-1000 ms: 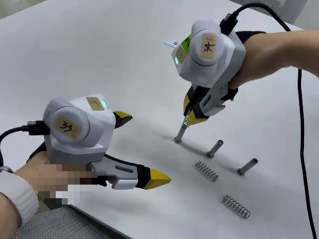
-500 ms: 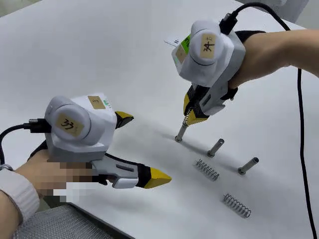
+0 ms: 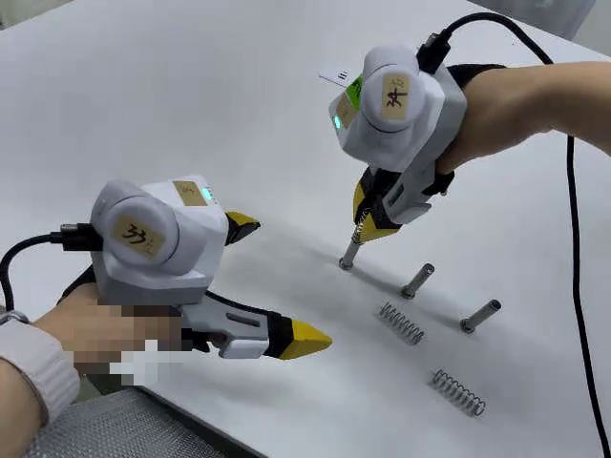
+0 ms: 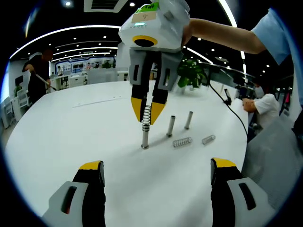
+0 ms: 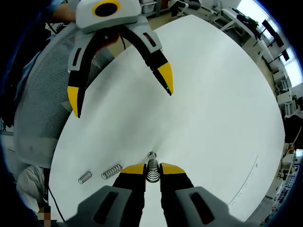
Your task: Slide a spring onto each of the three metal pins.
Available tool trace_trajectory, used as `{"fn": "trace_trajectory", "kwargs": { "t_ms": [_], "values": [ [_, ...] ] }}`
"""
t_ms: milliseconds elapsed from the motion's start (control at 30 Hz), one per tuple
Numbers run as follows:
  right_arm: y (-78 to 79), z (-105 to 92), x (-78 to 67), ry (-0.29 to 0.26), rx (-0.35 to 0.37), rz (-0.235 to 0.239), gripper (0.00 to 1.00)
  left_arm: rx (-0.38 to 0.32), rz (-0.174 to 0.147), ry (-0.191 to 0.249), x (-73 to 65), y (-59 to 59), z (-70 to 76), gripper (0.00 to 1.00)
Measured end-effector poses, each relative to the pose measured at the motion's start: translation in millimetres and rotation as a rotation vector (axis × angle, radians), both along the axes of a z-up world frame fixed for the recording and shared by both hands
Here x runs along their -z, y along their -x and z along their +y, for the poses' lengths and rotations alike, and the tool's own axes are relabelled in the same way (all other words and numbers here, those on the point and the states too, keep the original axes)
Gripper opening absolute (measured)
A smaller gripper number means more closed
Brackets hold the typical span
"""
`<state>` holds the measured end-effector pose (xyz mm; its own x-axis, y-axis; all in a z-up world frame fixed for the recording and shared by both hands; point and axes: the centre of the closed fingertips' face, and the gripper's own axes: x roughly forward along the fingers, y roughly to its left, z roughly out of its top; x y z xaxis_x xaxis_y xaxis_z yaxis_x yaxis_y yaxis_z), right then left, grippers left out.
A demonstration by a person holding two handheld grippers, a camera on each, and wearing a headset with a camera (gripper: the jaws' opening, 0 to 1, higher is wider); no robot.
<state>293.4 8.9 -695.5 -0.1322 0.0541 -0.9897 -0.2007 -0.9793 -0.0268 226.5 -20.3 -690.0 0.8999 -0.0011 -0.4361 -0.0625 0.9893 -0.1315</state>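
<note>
The right gripper (image 3: 368, 227) was clamped on a spring (image 4: 147, 115), held upright directly over the end pin (image 3: 349, 255) to thread it down, while the left gripper (image 3: 279, 281) hovered near that pin, jaws apart.

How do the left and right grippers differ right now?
The left gripper is open and empty, hovering low over the white table; the right gripper is shut on a metal coil spring, pointing down at an upright metal pin. Both have yellow-tipped jaws.
</note>
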Motion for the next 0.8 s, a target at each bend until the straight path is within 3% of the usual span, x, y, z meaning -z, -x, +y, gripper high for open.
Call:
{"fn": "trace_trajectory", "kwargs": {
  "t_ms": [800],
  "values": [
    [-2.5,-1.4,36.4,0.002,0.005,-0.015,0.12,0.004,0.007,0.017,2.8,-1.2,-2.3,0.94]
  ]
}}
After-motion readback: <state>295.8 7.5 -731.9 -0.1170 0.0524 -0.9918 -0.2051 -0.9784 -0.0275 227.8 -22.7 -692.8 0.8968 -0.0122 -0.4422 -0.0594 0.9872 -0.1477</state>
